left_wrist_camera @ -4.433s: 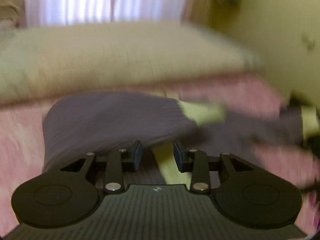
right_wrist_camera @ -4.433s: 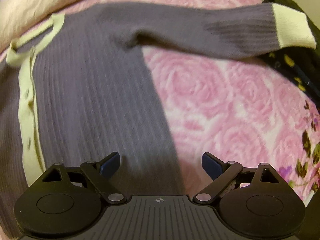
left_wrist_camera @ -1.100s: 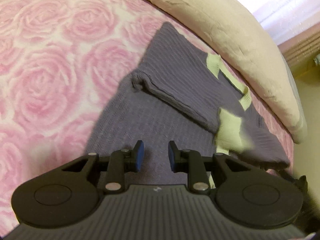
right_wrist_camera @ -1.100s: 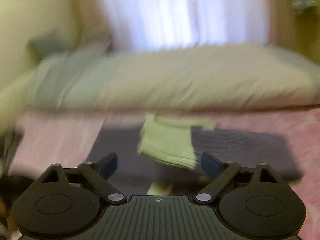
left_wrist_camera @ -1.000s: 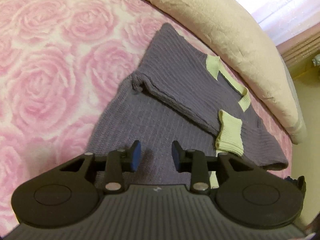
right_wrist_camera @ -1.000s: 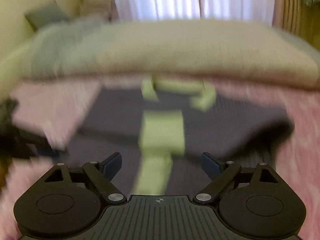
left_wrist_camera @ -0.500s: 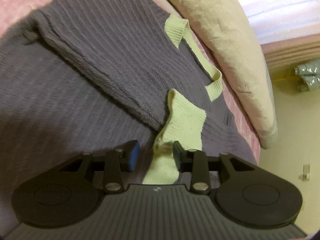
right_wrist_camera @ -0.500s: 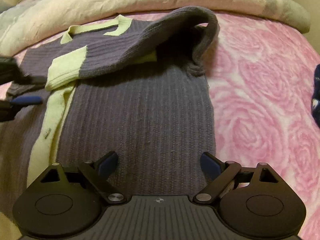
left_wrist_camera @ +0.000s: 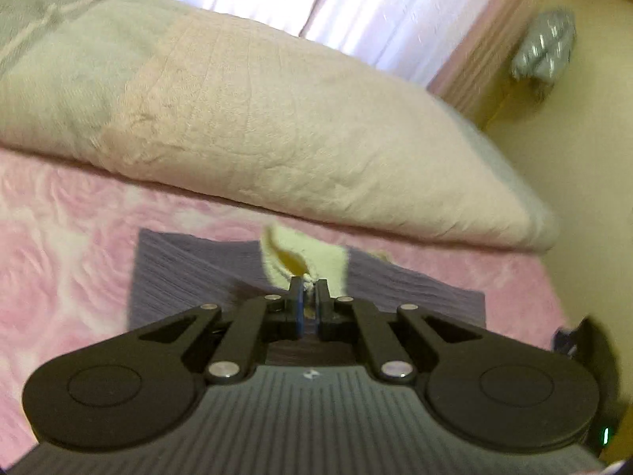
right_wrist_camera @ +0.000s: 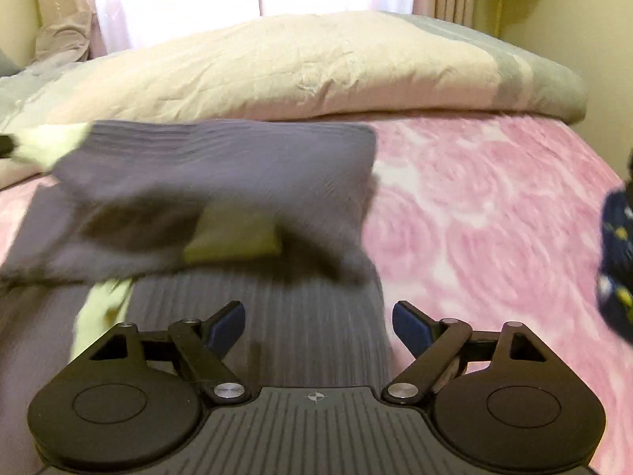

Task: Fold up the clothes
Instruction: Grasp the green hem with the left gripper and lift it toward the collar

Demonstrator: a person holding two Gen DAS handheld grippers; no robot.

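We saw the left gripper with its jaws pinched together on the pale yellow ribbed cuff of the purple ribbed knit cardigan; the grip point itself was partly hidden by the black fingers, so only a bunched edge of cuff showed above them. The cardigan lay on the pink rose-patterned bedspread, just in front of the long beige quilted pillow.

From the right wrist view, the right gripper hung with its jaws spread wide and nothing between them, above the cardigan's lower body. A purple sleeve was raised across the garment and smeared by motion blur; a second yellow cuff showed dimly beneath it, its outline hard to make out. The yellow button band was cut off by the gripper's body. At the right edge a dark patterned cloth was cropped by the frame, and we could not tell what it was.
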